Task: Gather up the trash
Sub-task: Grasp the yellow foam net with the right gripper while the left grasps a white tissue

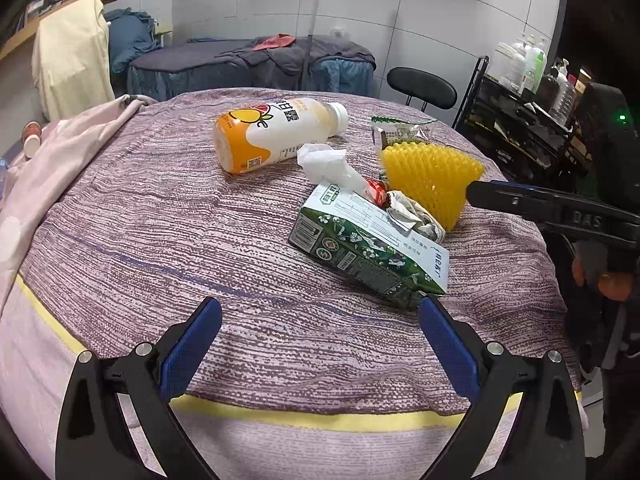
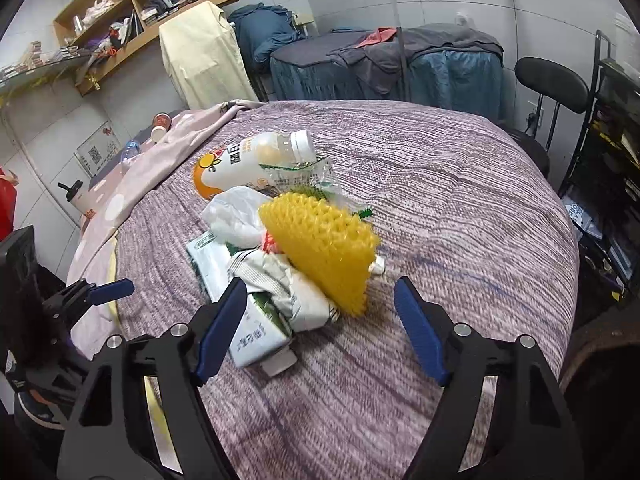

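Note:
Trash lies in a pile on a purple striped bedspread [image 1: 160,220]. An orange-and-white drink bottle [image 1: 272,132] lies on its side at the back. Next to it are a crumpled white tissue [image 1: 326,162], a yellow foam fruit net [image 1: 432,176], a clear green-edged wrapper [image 1: 400,128] and a flattened green-and-white carton [image 1: 368,248] with crumpled paper [image 1: 416,214] on it. My left gripper [image 1: 320,320] is open, just short of the carton. My right gripper [image 2: 320,308] is open, its jaws on either side of the foam net [image 2: 324,248] and crumpled paper [image 2: 280,284].
A pink polka-dot blanket [image 1: 60,160] lies at the bed's left edge. A black chair [image 1: 422,88] and a black rack with bottles [image 1: 528,120] stand at the right. A second bed [image 1: 248,64] and wall shelves [image 2: 140,8] are behind.

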`<action>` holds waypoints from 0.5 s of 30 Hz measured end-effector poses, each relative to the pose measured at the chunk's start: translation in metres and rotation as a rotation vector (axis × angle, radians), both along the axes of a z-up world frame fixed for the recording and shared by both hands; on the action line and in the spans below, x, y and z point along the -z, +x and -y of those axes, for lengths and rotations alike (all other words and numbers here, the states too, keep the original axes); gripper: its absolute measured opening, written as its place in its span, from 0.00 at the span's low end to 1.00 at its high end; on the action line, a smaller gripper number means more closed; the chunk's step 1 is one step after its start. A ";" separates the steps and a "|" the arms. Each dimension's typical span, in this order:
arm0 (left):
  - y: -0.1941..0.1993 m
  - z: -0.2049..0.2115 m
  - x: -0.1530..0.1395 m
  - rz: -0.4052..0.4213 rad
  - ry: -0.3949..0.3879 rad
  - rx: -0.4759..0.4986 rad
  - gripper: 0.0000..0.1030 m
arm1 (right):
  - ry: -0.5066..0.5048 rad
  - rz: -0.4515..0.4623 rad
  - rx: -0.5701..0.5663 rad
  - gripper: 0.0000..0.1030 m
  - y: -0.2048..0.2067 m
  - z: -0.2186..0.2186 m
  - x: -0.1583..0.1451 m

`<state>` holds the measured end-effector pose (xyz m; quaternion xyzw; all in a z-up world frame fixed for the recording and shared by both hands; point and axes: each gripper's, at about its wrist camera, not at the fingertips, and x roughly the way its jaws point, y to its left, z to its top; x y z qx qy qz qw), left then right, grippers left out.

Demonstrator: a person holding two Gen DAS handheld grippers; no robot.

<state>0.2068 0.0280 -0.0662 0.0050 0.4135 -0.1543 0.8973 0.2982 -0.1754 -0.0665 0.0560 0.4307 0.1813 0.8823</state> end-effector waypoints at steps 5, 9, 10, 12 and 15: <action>0.011 -0.007 0.000 0.005 0.008 -0.017 0.94 | 0.004 -0.029 -0.016 0.61 0.019 -0.004 0.009; 0.022 -0.011 0.000 0.011 0.030 -0.022 0.94 | 0.041 -0.042 -0.044 0.28 0.026 -0.006 0.015; 0.023 -0.011 -0.001 0.012 0.031 -0.020 0.94 | 0.051 -0.039 -0.049 0.18 0.025 -0.006 0.015; 0.027 -0.011 -0.001 0.012 0.023 -0.017 0.94 | 0.055 -0.019 -0.038 0.17 0.020 -0.004 0.012; 0.034 -0.007 -0.002 0.006 0.003 -0.005 0.94 | 0.073 0.008 -0.031 0.16 0.007 0.000 0.004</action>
